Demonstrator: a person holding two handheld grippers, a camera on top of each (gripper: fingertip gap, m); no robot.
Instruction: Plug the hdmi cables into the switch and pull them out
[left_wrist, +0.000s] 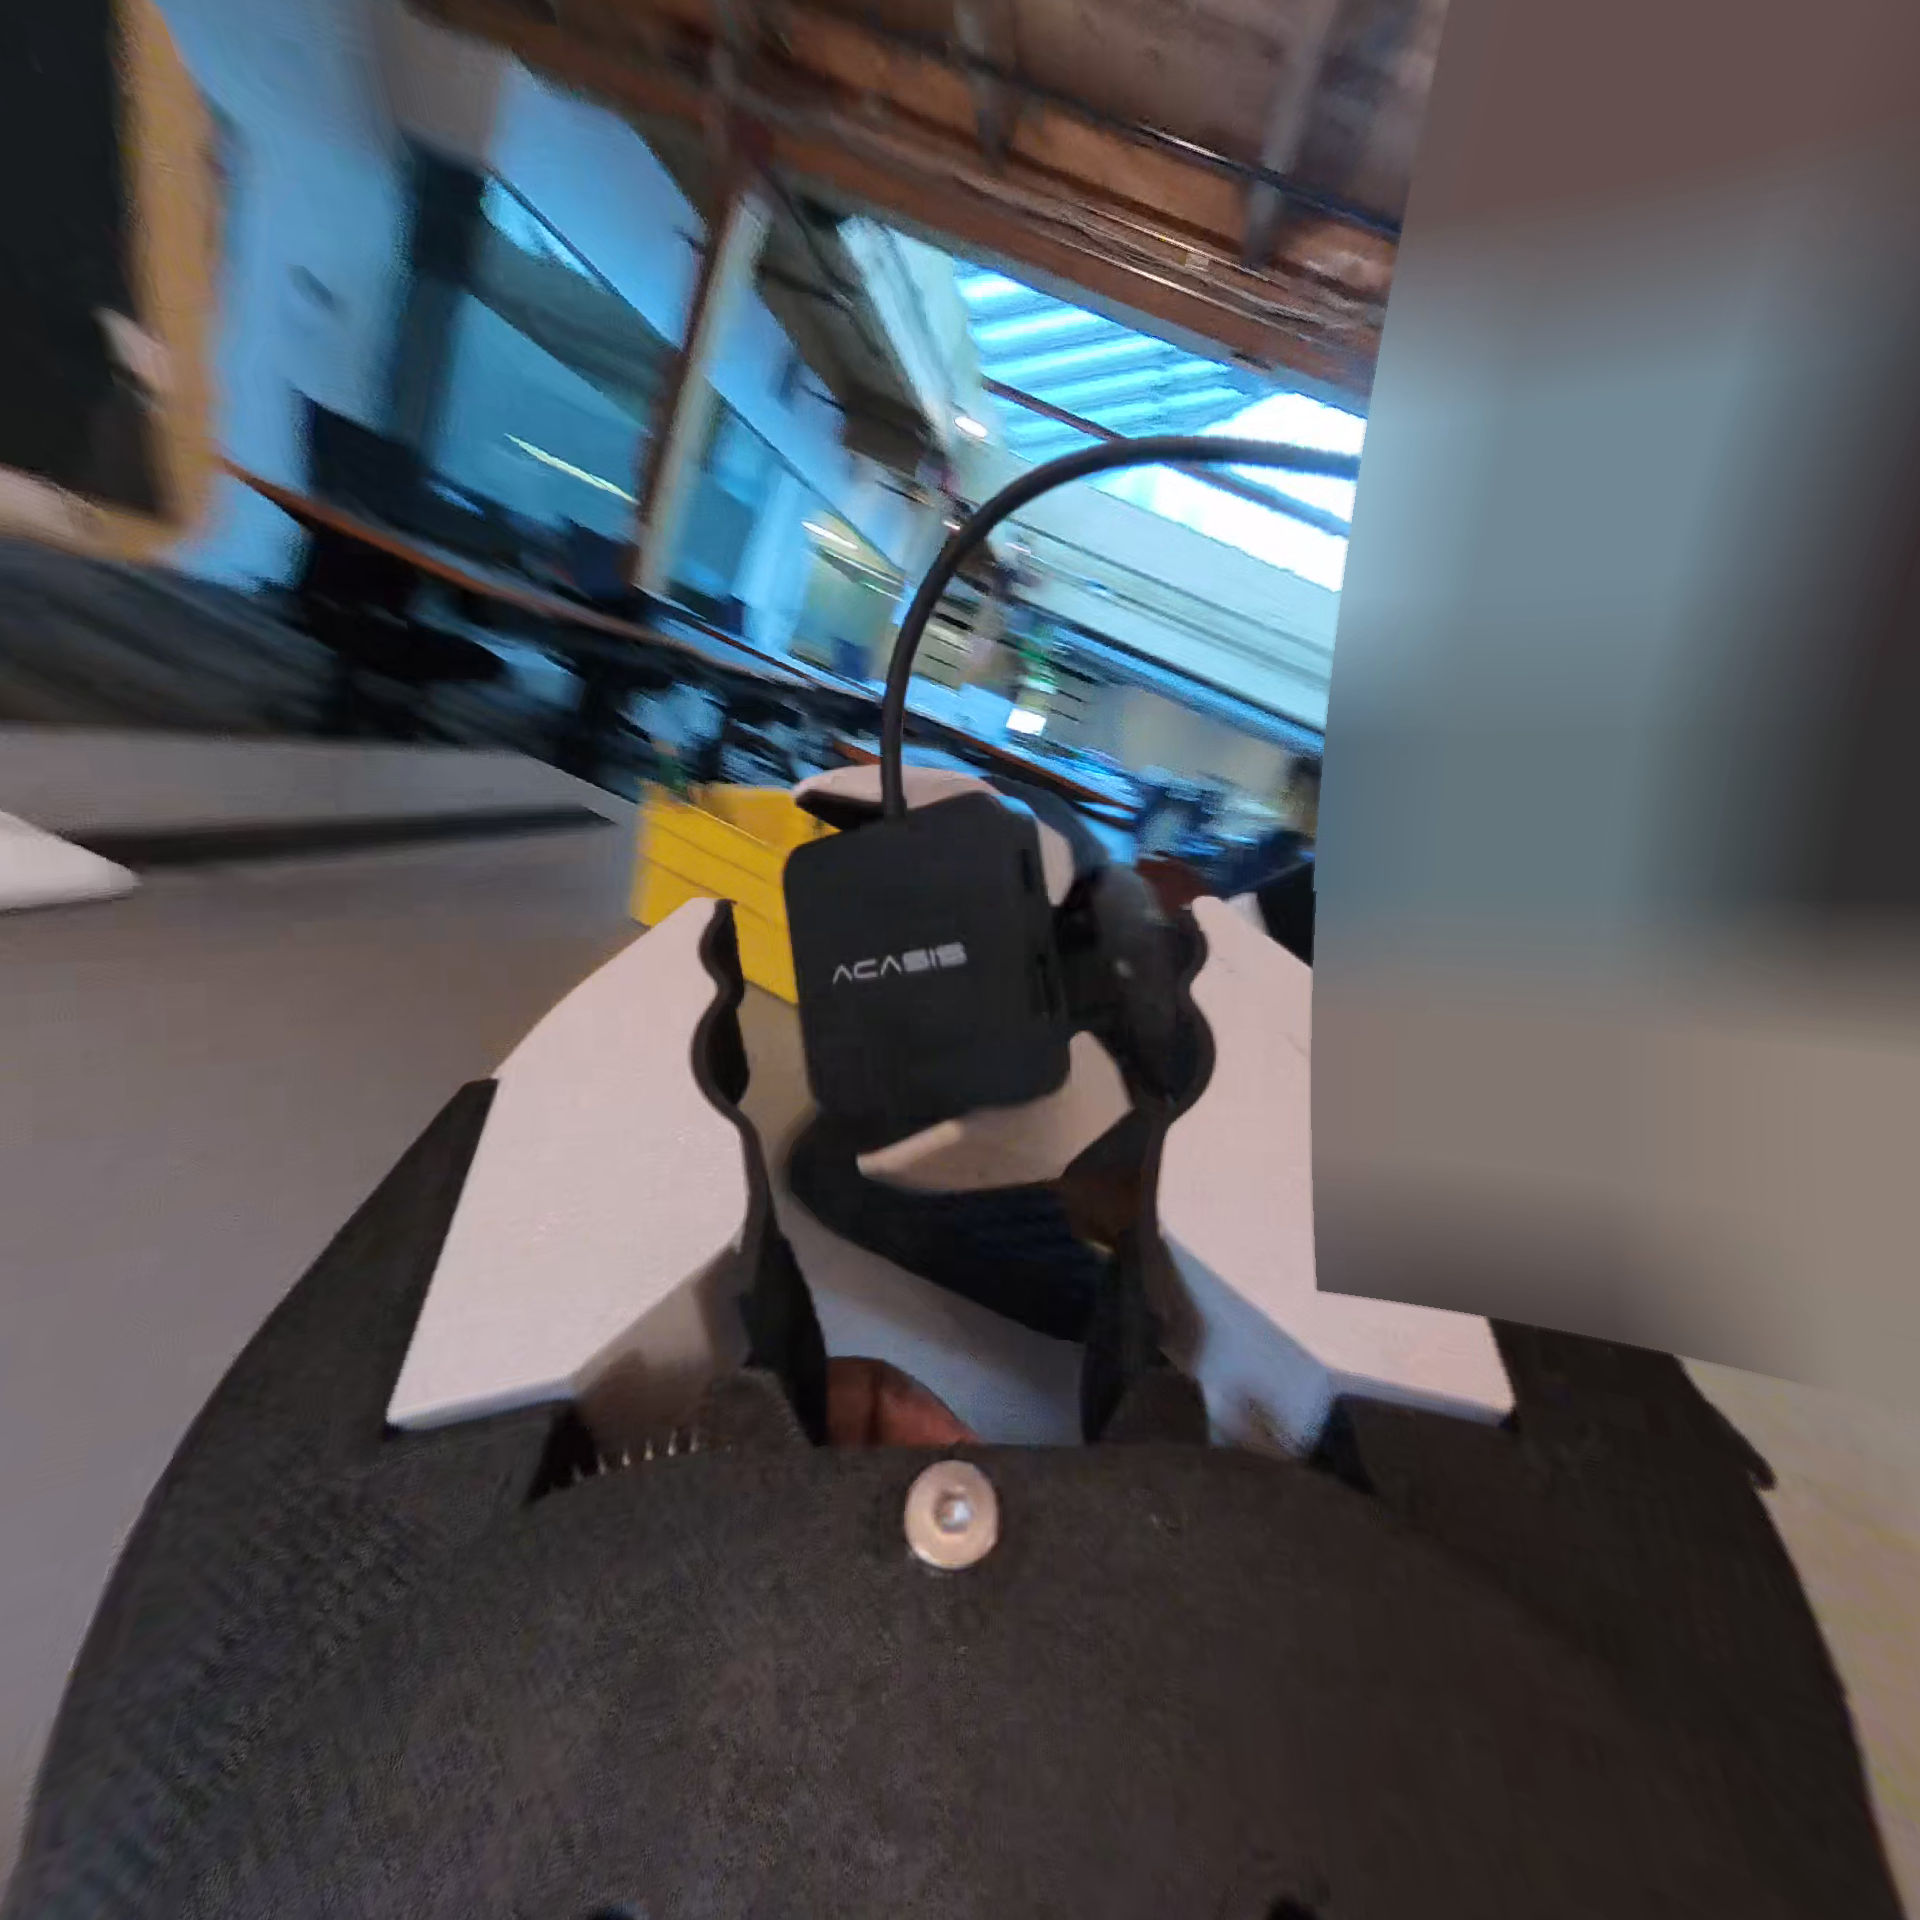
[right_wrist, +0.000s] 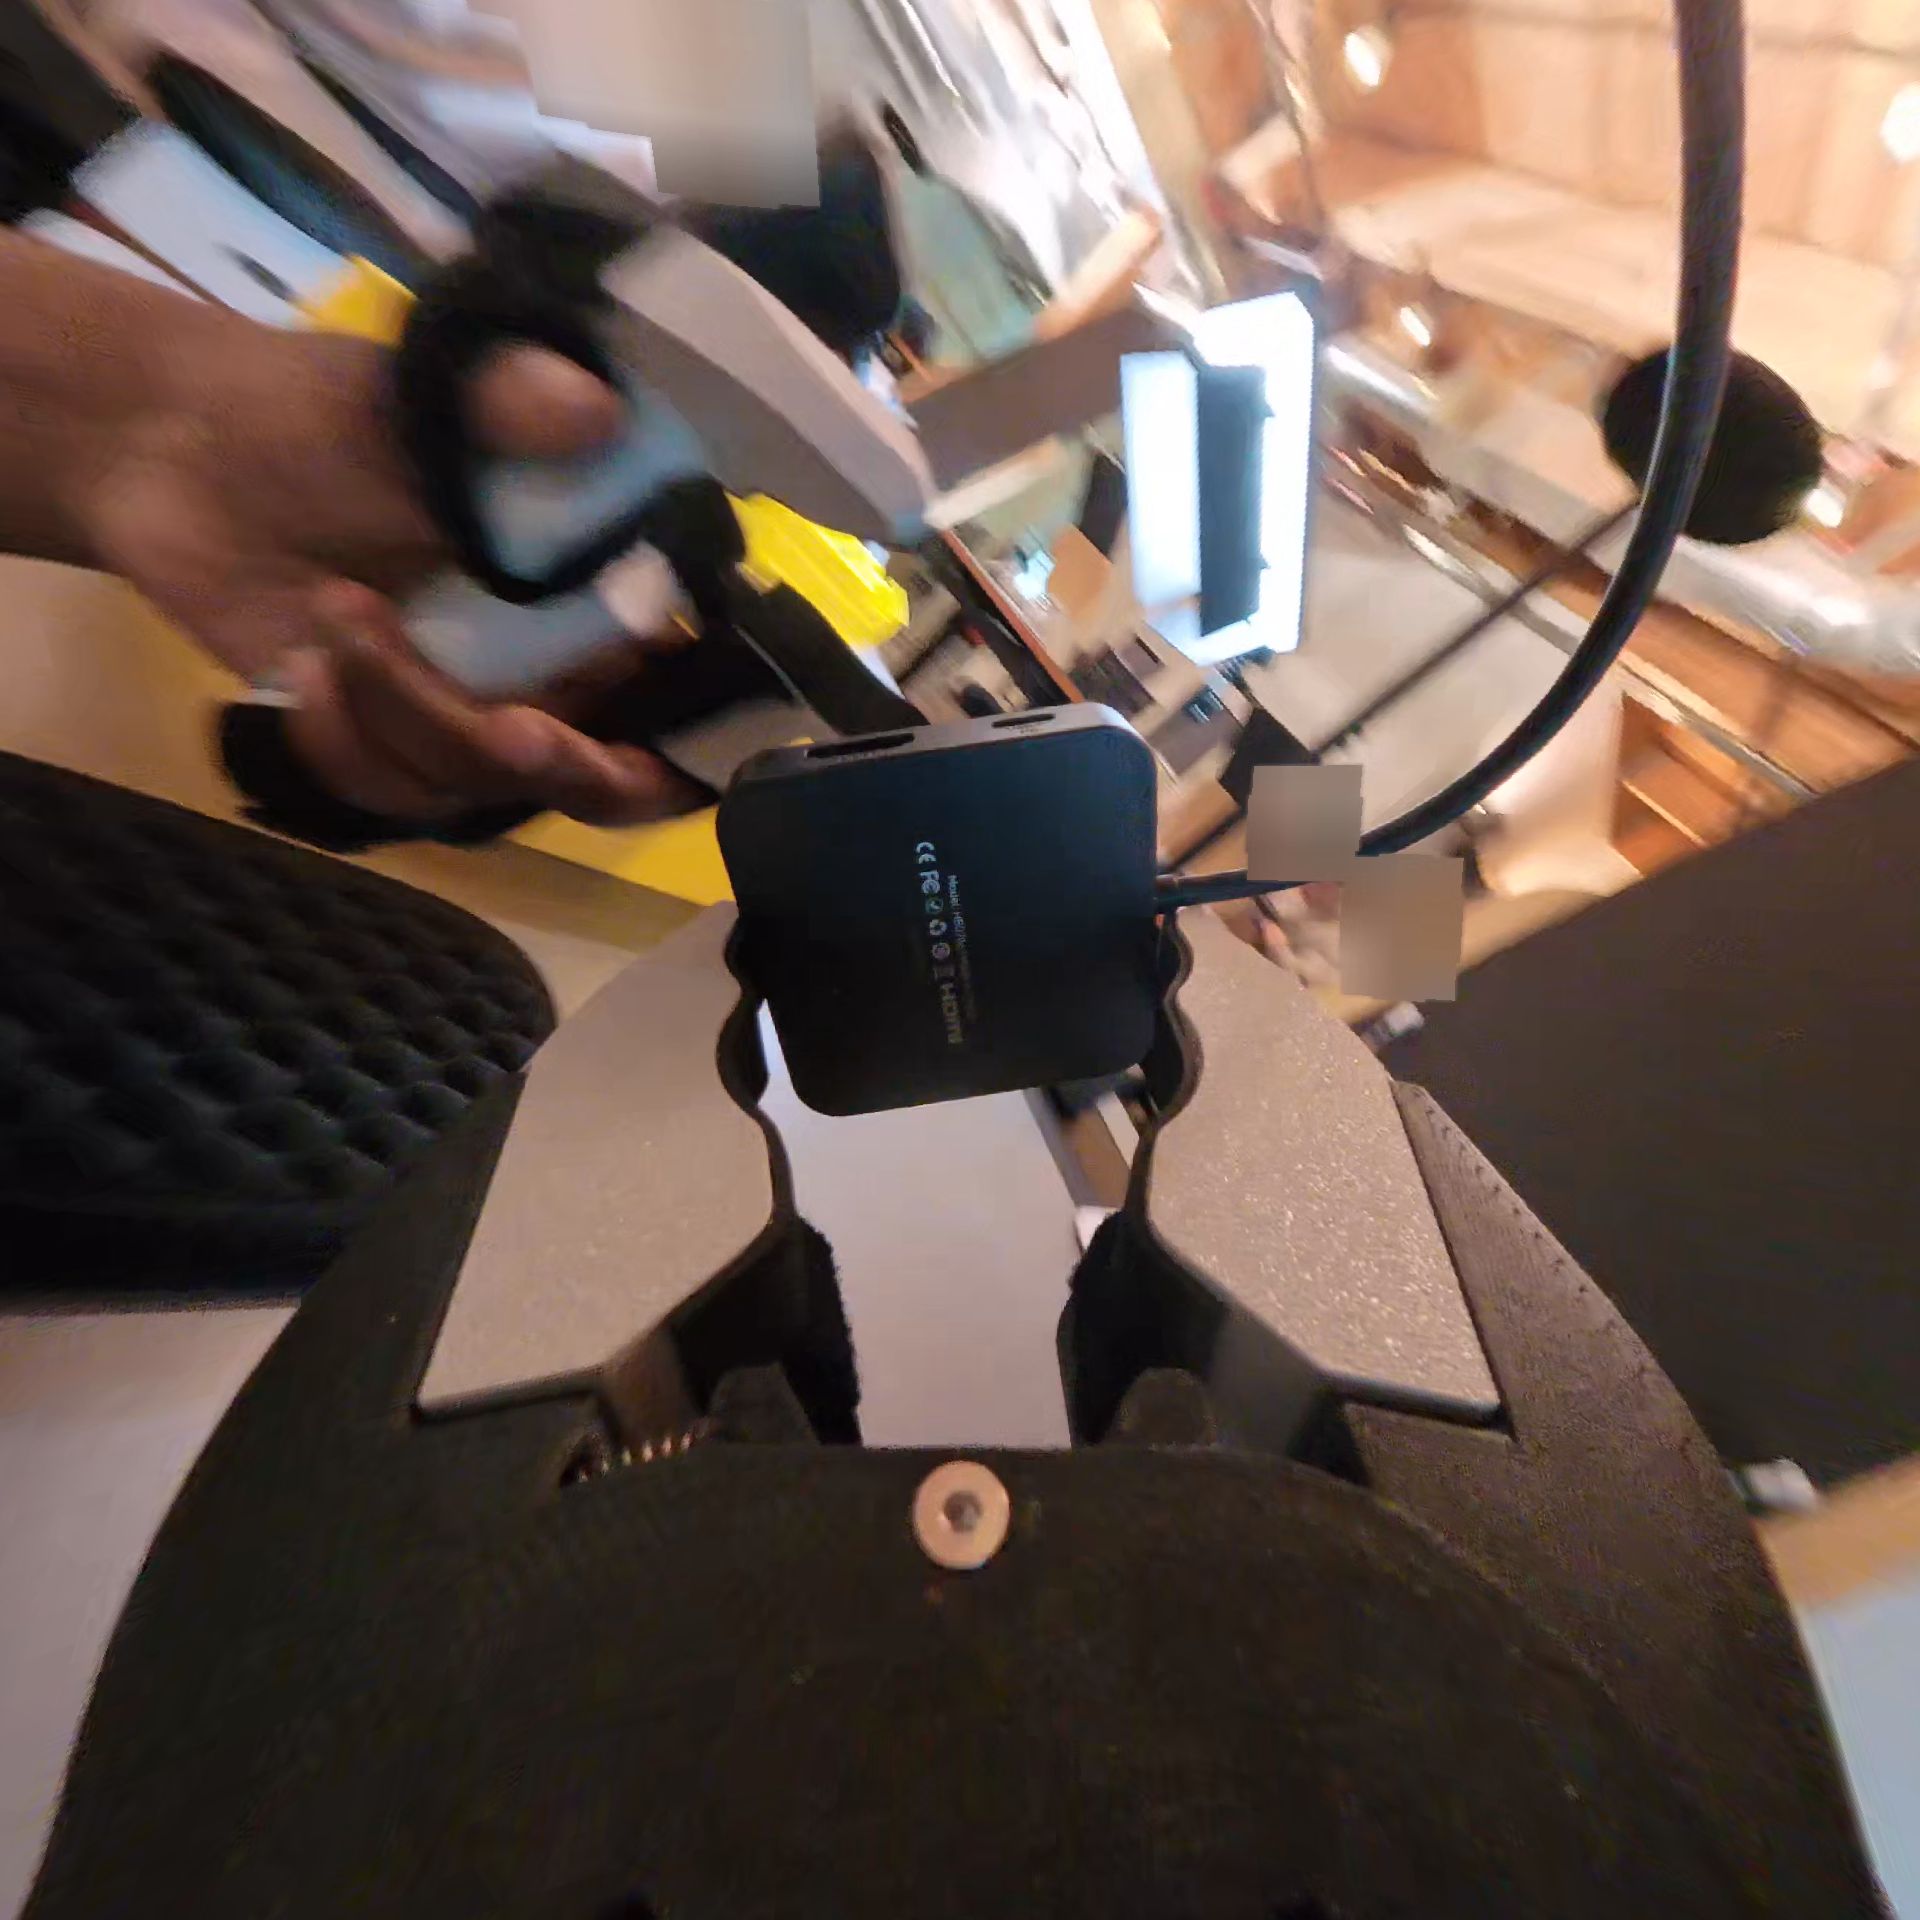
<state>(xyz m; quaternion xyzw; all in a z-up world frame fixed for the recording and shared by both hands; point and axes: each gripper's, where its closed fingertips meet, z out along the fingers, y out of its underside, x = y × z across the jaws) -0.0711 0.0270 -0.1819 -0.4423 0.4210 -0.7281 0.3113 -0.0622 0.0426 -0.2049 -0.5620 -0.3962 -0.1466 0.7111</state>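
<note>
Right now we have the black switch (right_wrist: 940, 925) clamped between our right jaws, which are closed partway onto its two side edges near the tips; its labelled face looks back at the camera and its ported edge points away from the jaws. A black cable (right_wrist: 1662, 499) leaves its right side and arcs upward. Beyond the tips, to the left, a hand (right_wrist: 260, 540) holds the left gripper (right_wrist: 665, 499), blurred. In the left wrist view our left jaws stand wide apart with nothing between the tips that they touch; the switch (left_wrist: 925, 956) sits just past them, held by the right gripper's white fingers (left_wrist: 966, 1148). A yellow box (left_wrist: 717, 862) lies farther off.
</note>
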